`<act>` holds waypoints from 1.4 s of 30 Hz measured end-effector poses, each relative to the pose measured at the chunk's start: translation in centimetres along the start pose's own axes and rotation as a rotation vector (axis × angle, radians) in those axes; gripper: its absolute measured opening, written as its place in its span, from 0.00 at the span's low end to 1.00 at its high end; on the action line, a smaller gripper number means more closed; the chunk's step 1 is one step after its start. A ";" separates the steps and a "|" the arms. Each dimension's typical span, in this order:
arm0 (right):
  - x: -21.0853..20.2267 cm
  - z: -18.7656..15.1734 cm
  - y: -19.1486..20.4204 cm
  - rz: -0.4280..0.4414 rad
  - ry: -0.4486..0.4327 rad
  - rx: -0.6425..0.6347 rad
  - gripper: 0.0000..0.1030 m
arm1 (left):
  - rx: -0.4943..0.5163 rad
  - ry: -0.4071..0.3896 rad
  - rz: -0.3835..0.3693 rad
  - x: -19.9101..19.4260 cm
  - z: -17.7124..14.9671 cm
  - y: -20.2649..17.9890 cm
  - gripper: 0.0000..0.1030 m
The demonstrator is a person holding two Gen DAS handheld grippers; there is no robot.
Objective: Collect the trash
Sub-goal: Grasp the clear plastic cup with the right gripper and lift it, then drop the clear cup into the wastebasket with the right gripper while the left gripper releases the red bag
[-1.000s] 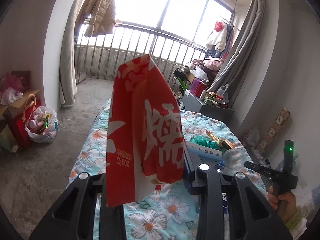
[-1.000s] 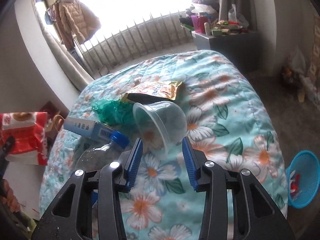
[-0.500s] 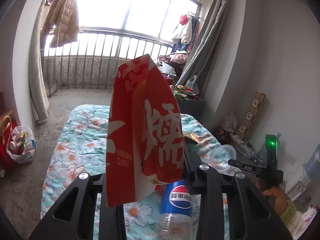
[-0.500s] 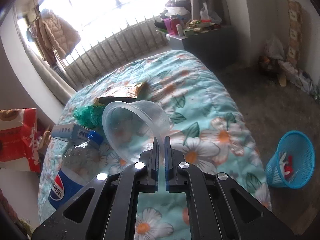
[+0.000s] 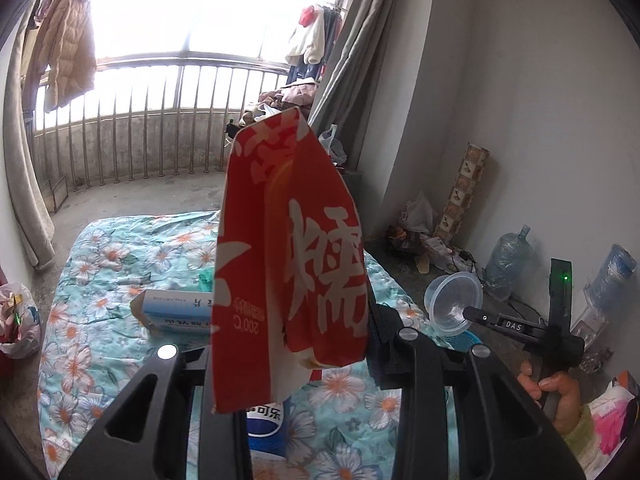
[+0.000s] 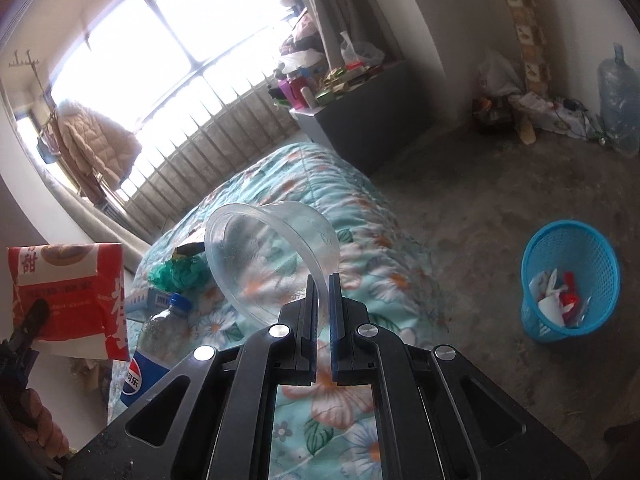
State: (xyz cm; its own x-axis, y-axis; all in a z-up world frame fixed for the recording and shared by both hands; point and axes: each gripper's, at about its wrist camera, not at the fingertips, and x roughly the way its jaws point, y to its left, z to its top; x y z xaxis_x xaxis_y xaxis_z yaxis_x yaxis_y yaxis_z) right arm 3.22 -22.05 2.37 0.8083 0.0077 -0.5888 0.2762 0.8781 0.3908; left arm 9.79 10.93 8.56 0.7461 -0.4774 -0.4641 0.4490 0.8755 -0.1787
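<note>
My left gripper (image 5: 296, 360) is shut on a red snack bag (image 5: 288, 264) with white characters, held upright above the flowered bed (image 5: 100, 280); the bag also shows in the right wrist view (image 6: 68, 300). My right gripper (image 6: 323, 296) is shut on the rim of a clear plastic cup (image 6: 272, 256), lifted off the bed; the cup shows in the left wrist view (image 5: 454, 304). A blue mesh trash basket (image 6: 570, 280) with scraps inside stands on the floor to the right.
On the bed lie a Pepsi bottle (image 6: 150, 348), a blue-white box (image 5: 176, 308), a green crumpled wrapper (image 6: 180, 274) and a gold wrapper (image 6: 188, 248). A grey cabinet (image 6: 360, 120) stands past the bed. Water jugs (image 6: 618, 100) stand by the wall.
My right gripper shut on the cup's rim, lifted it off the bed and swung right toward the basket. My left gripper kept the red bag and turned right.
</note>
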 end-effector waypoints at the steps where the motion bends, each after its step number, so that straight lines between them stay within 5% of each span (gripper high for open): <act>1: -0.5 0.2 -0.6 0.002 -0.012 0.011 0.03 | 0.010 0.001 -0.007 0.4 0.2 -0.9 0.31; 9: -3.5 1.1 -6.2 0.000 -0.089 0.125 0.03 | 0.048 0.079 -0.118 5.9 1.4 -7.1 0.31; 23: -7.9 0.0 -18.3 -0.139 -0.200 0.371 0.03 | 0.267 0.286 -0.247 19.3 0.9 -22.4 0.31; 35: -7.4 -2.4 -28.2 -0.378 -0.178 0.595 0.03 | 0.377 0.557 -0.335 32.3 -4.1 -32.2 0.31; 42: -3.9 -2.6 -32.9 -0.400 -0.107 0.711 0.03 | 0.414 0.674 -0.366 39.5 -7.3 -36.8 0.32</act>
State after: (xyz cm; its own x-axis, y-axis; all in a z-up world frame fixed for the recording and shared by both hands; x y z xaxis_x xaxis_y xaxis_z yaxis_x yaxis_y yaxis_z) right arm -10.38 -49.67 -10.06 0.6140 -0.3187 -0.7221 0.7884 0.2921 0.5414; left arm 19.18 -39.65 -9.52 0.1287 -0.4624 -0.8773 0.8440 0.5155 -0.1479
